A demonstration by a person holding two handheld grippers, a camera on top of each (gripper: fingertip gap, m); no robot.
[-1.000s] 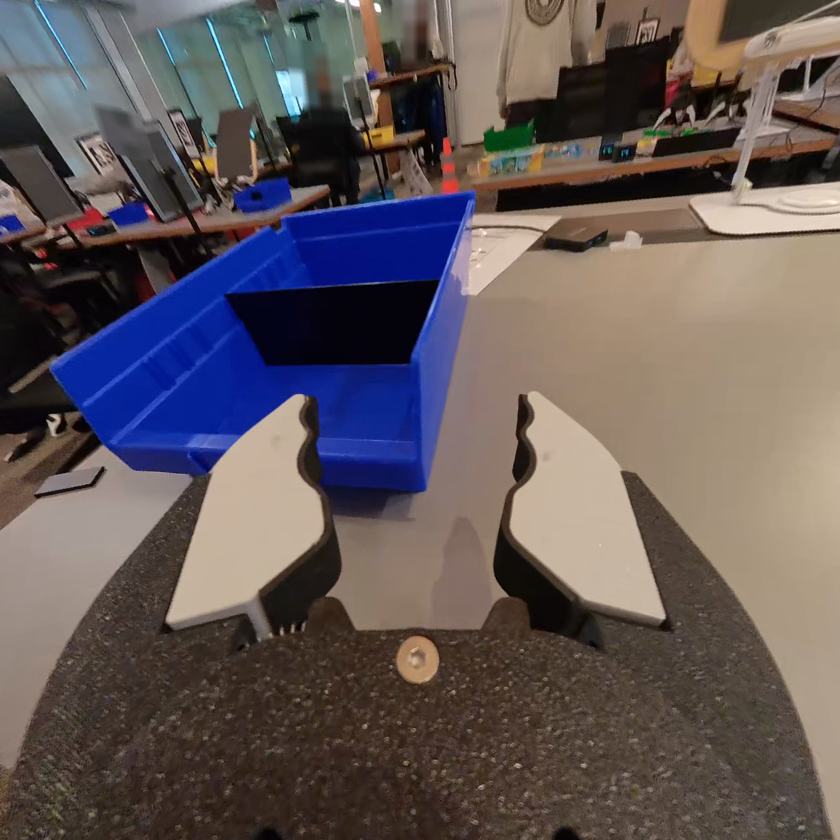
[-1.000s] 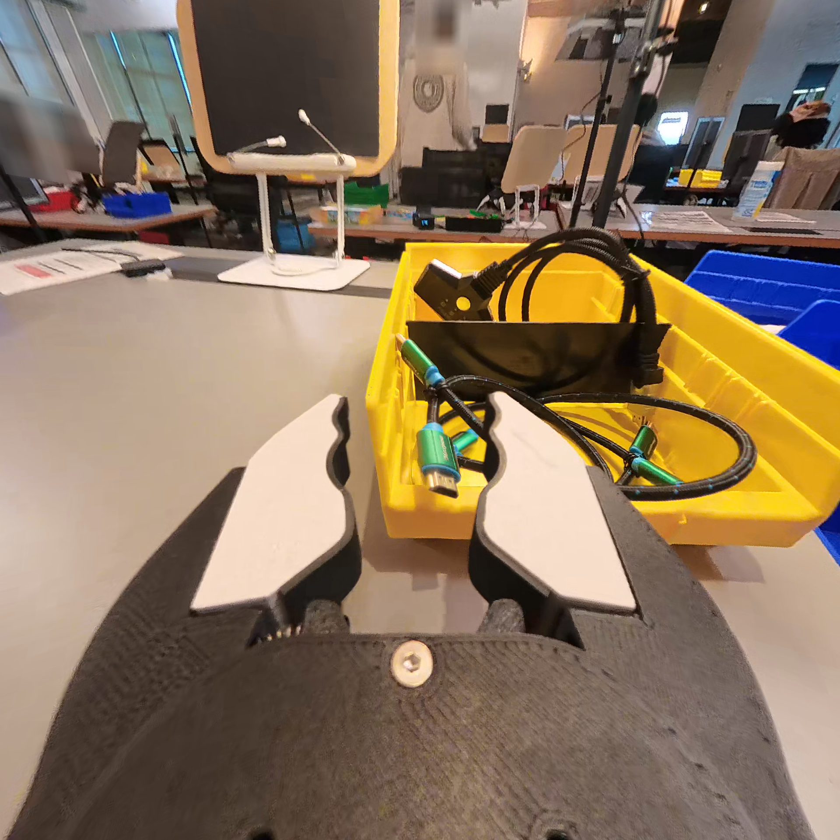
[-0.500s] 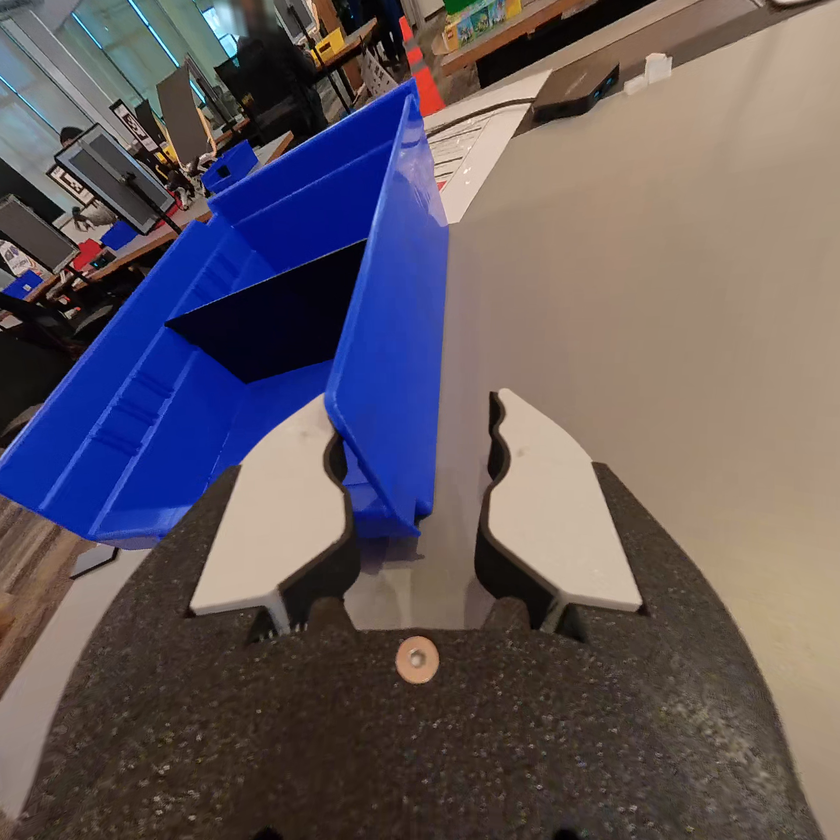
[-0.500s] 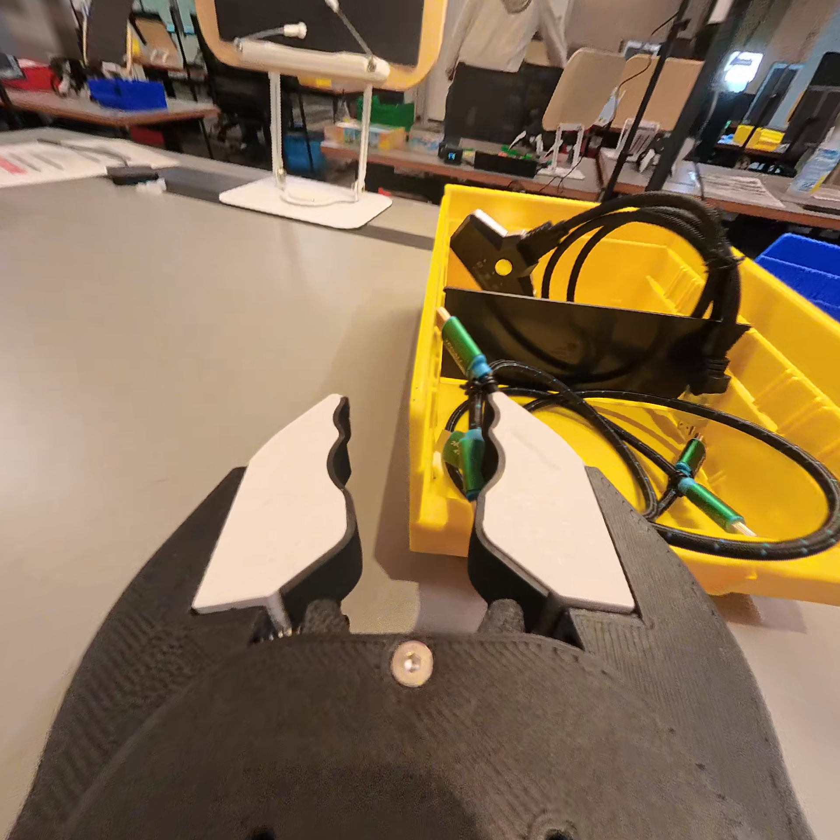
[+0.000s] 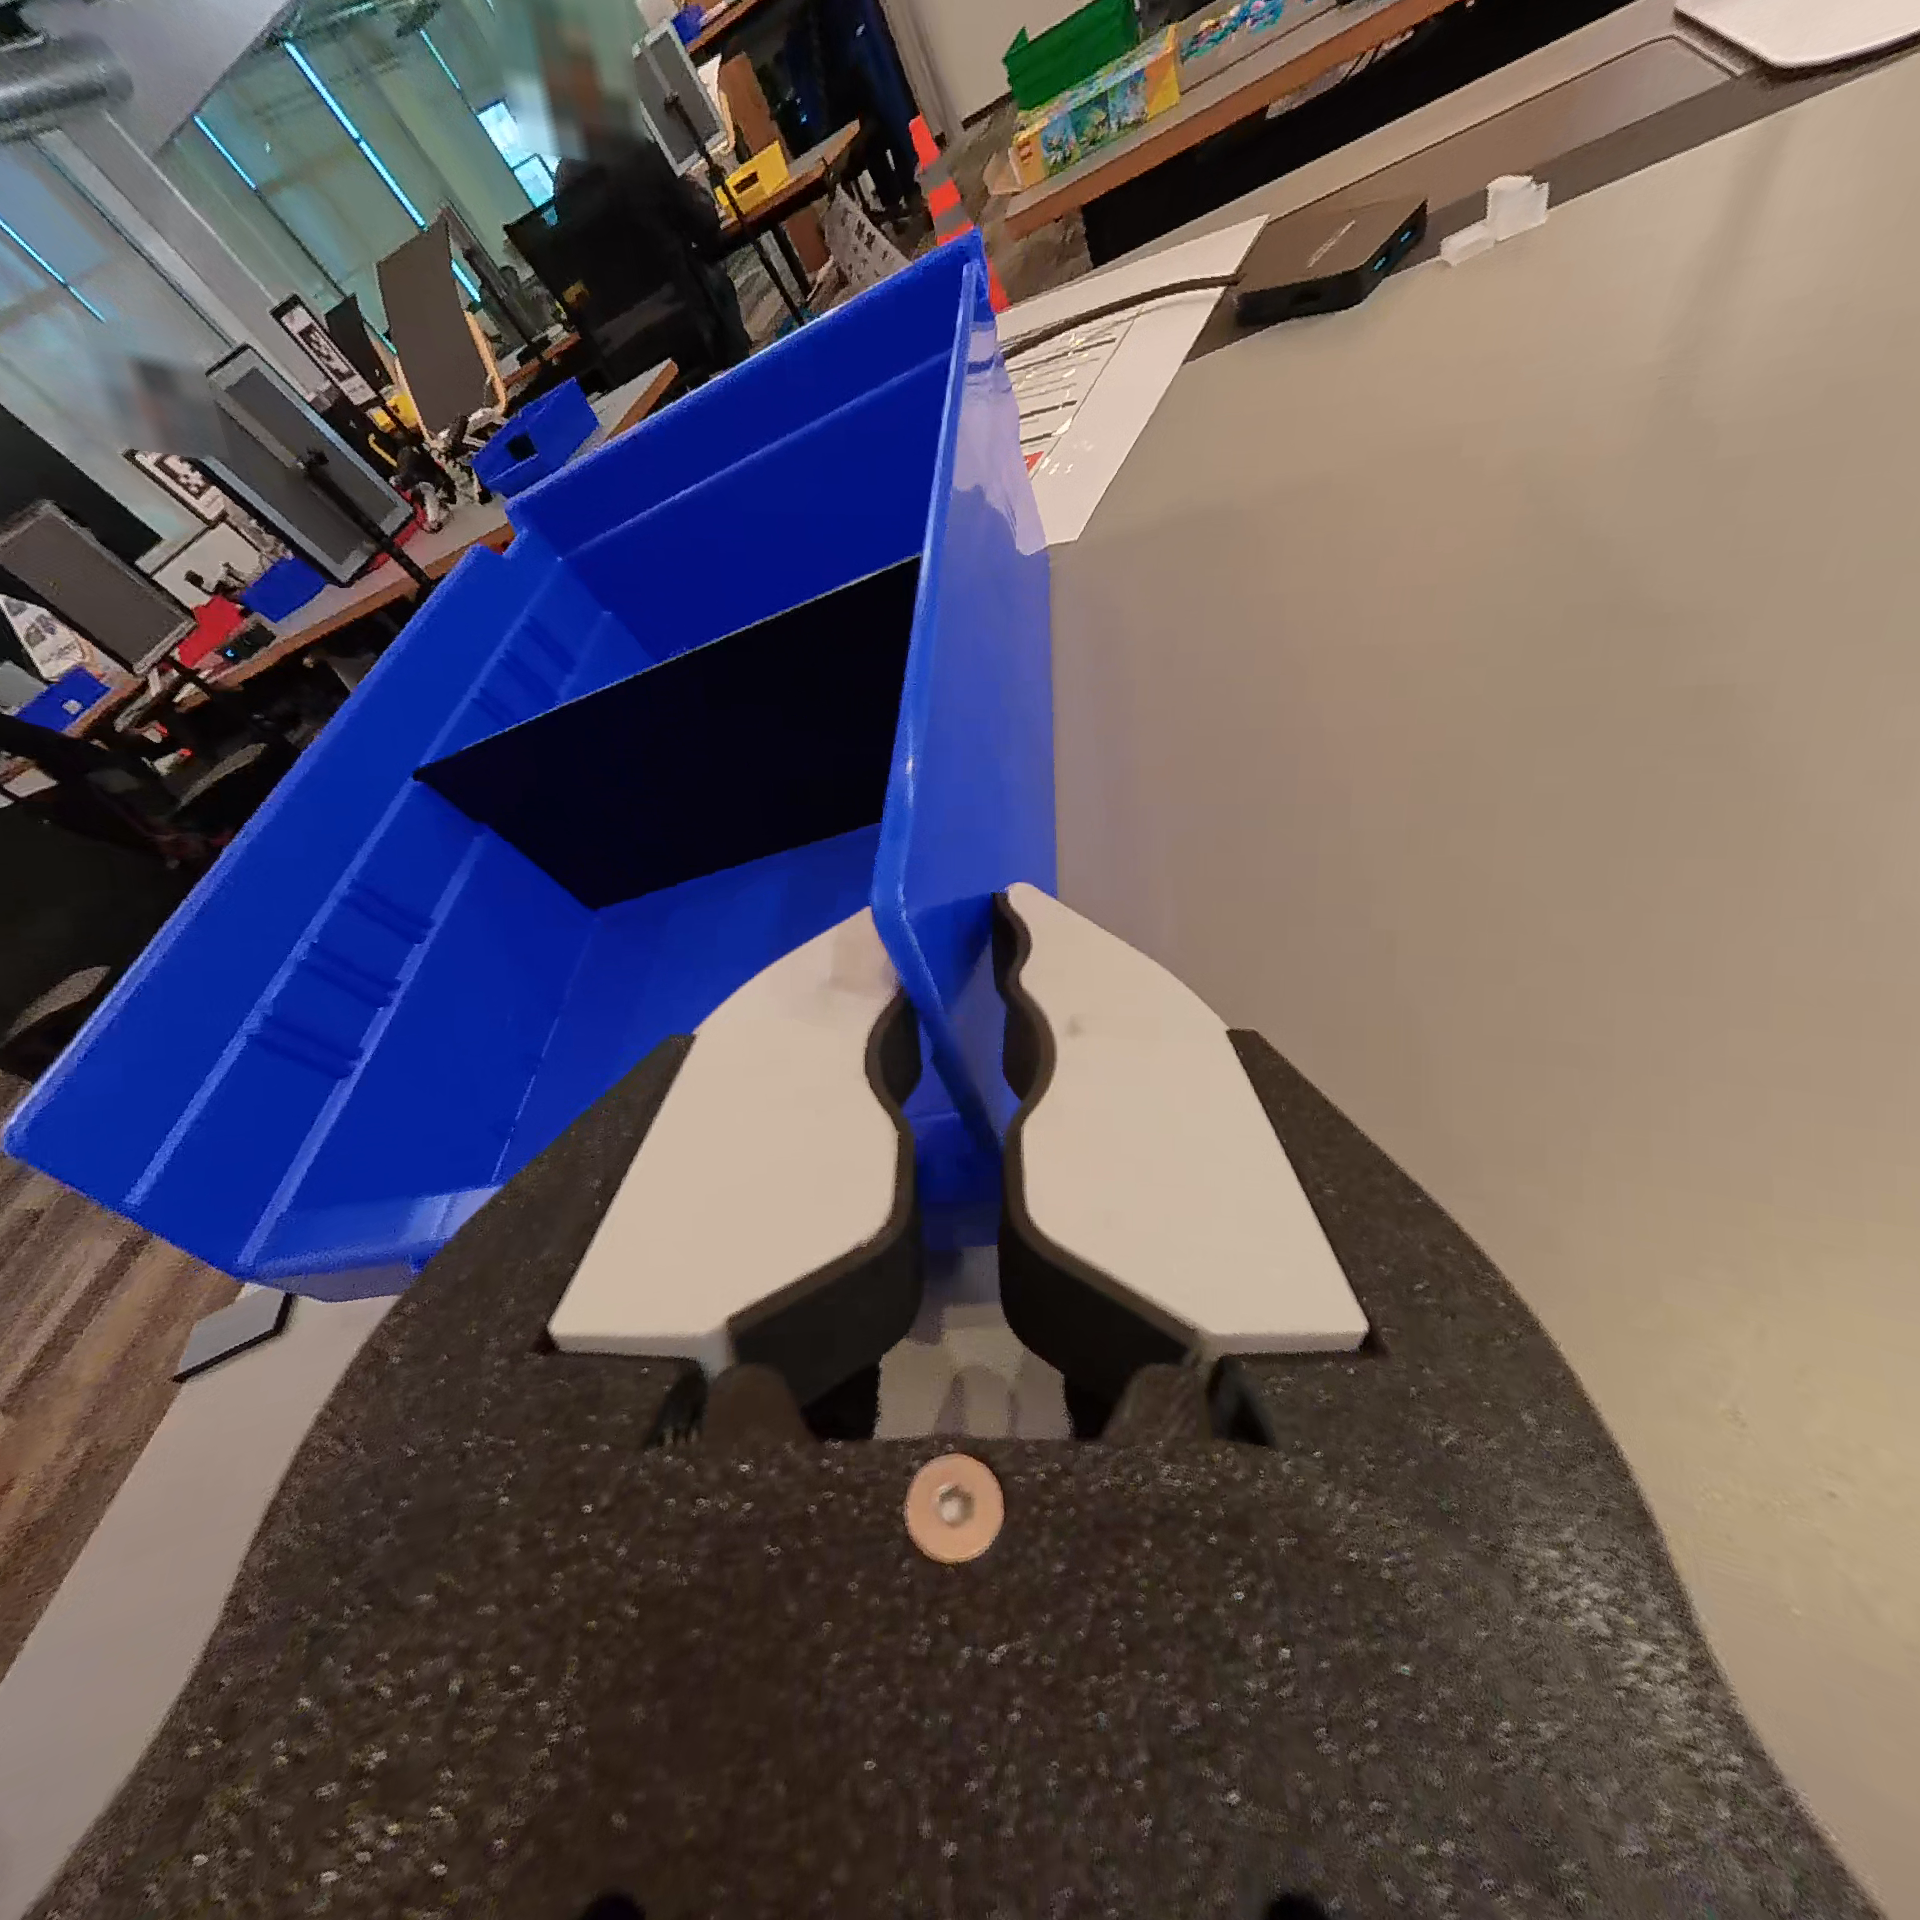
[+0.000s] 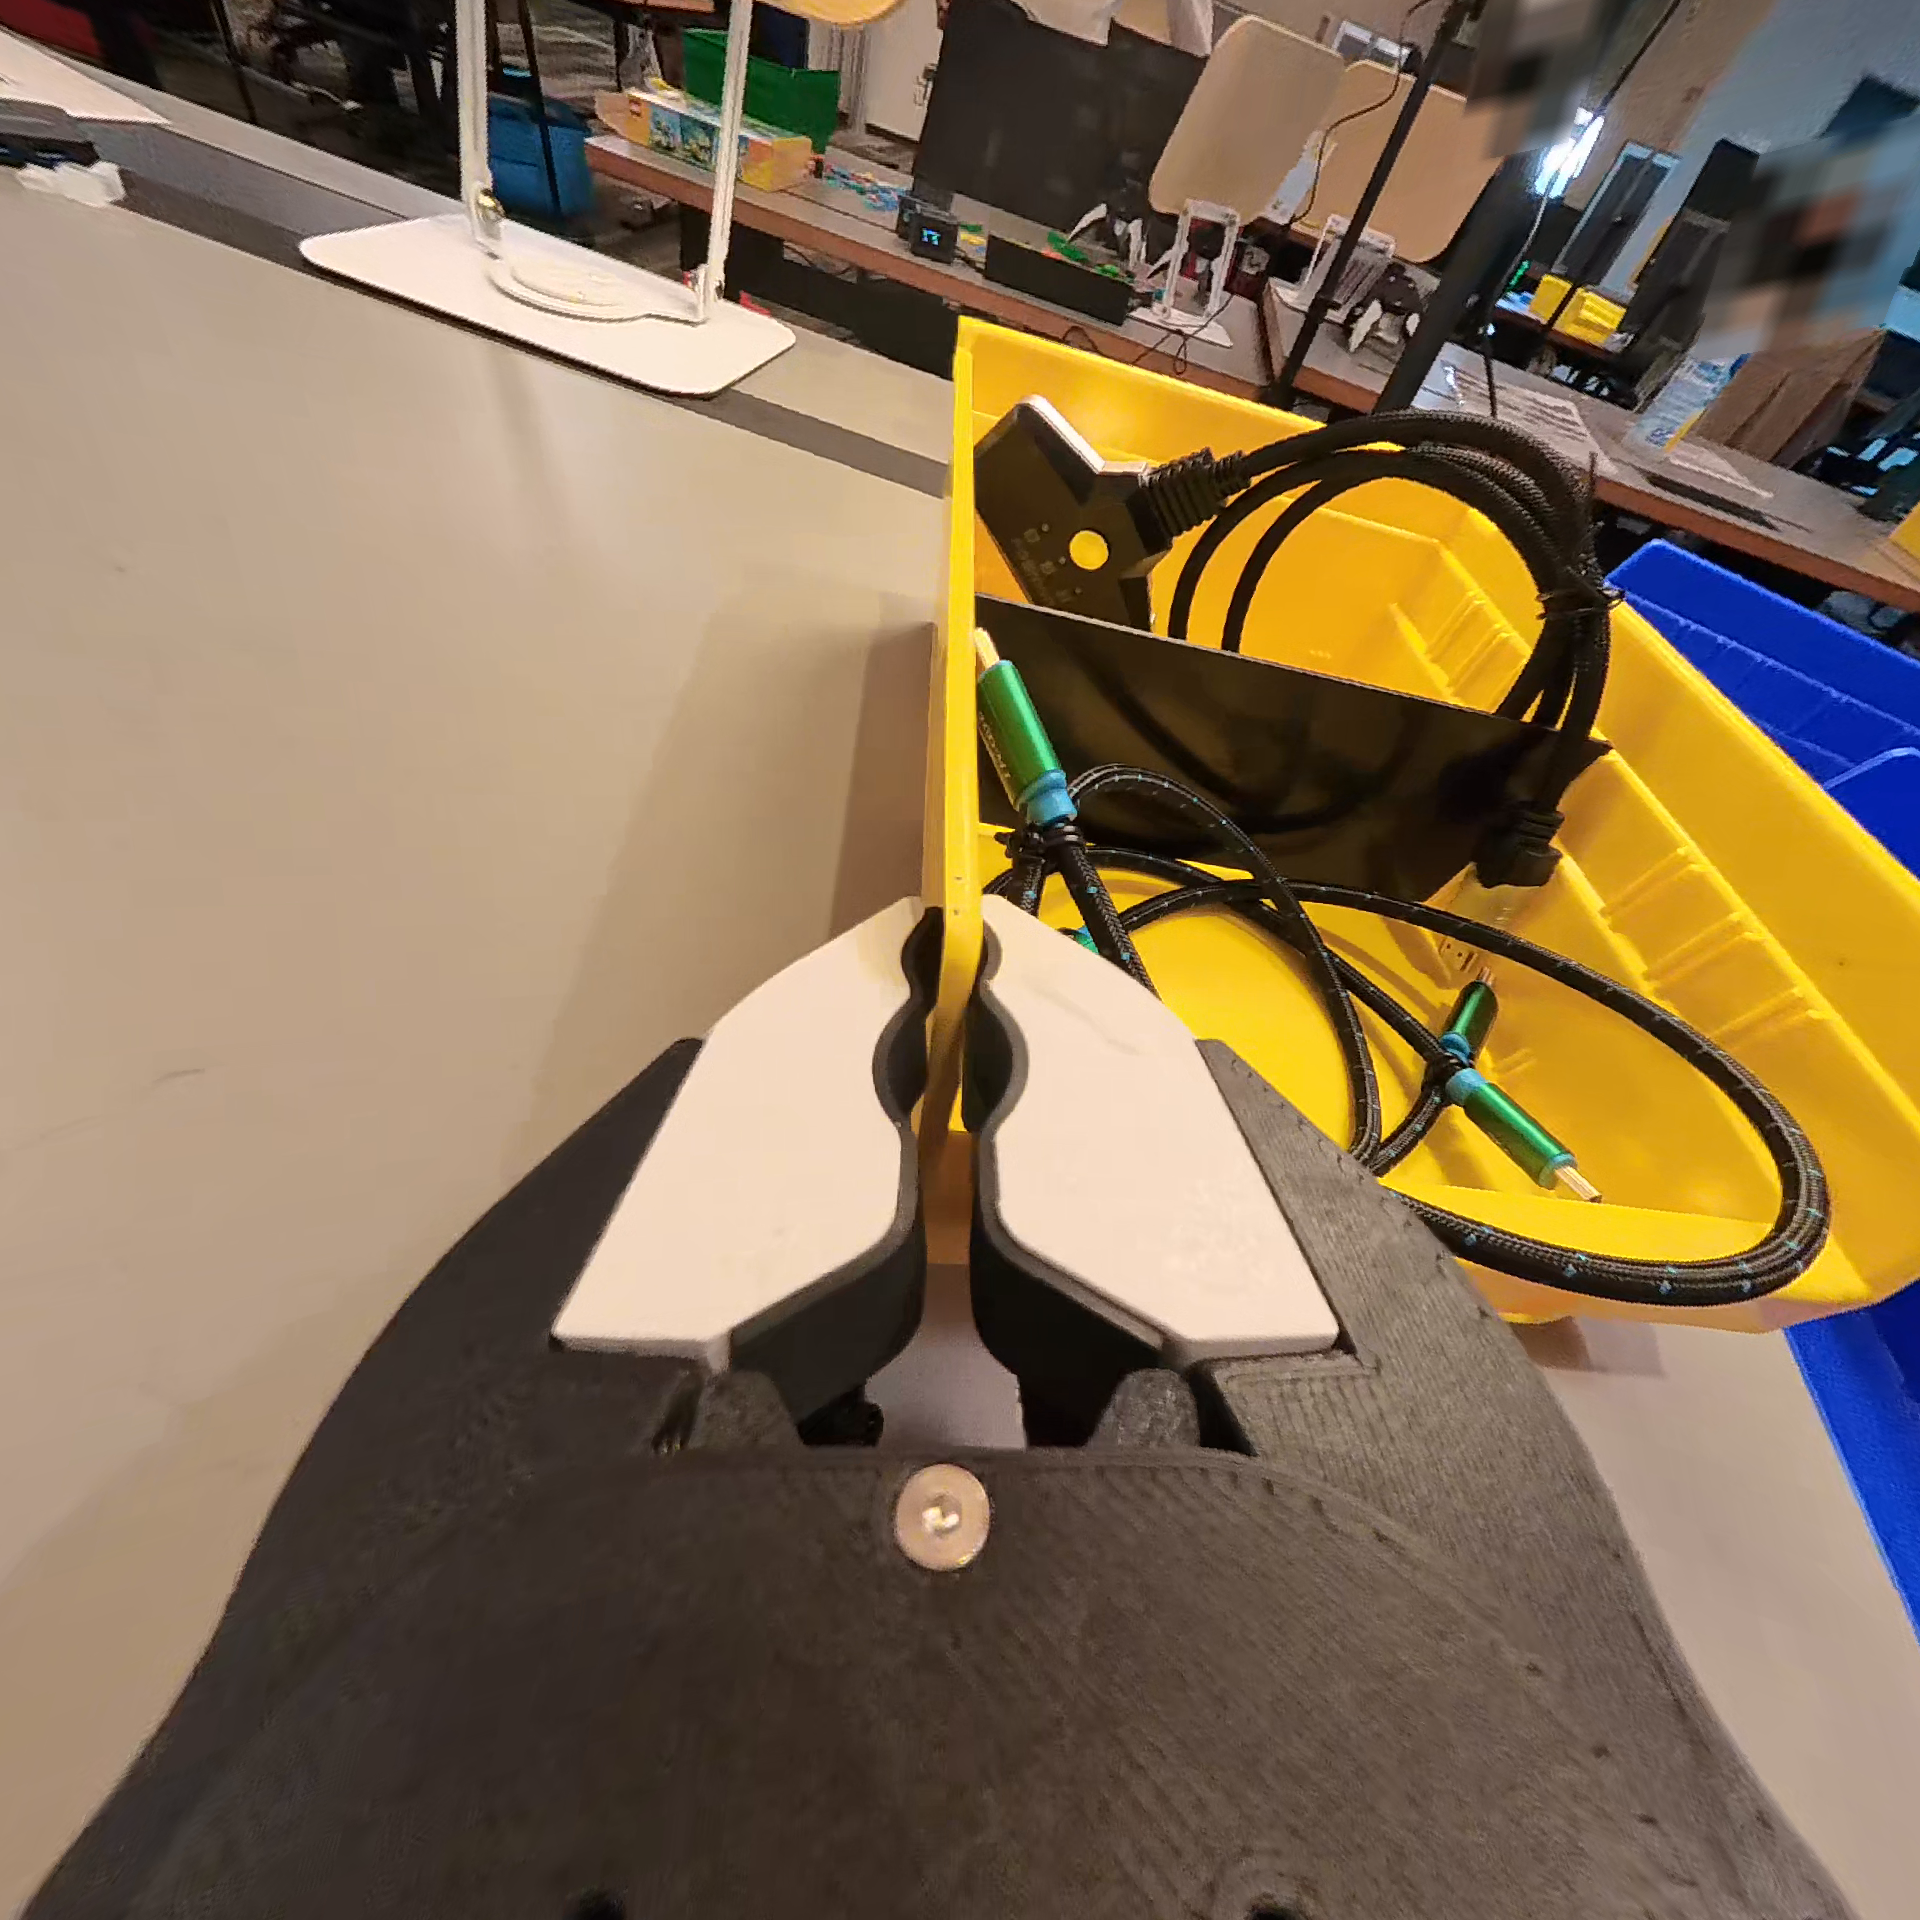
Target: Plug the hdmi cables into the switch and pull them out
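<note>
My left gripper (image 5: 940, 914) is shut on the right wall of an empty blue bin (image 5: 966, 665) with a black divider (image 5: 686, 748). My right gripper (image 6: 951, 914) is shut on the left wall of a yellow bin (image 6: 1714, 935). The yellow bin holds black braided HDMI cables (image 6: 1558, 1247) with green plugs (image 6: 1013, 727) in the near compartment. The black HDMI switch (image 6: 1060, 530) with its own black cable lies behind a black divider (image 6: 1299, 748) in the far compartment.
Both bins rest on a grey table (image 5: 1507, 831). A small black box (image 5: 1330, 270) and papers (image 5: 1101, 395) lie at its far edge. A white lamp base (image 6: 551, 301) stands far on the table. More blue bins (image 6: 1787, 665) sit right of the yellow bin. The grippers' ends are close to 65 centimeters from one another. The black HDMI switch (image 6: 1060, 530) is about 20 centimeters from my right fingertips.
Both grippers moved forward over a bin wall and closed on it: the left on the blue bin's right wall, the right on the yellow bin's left wall.
</note>
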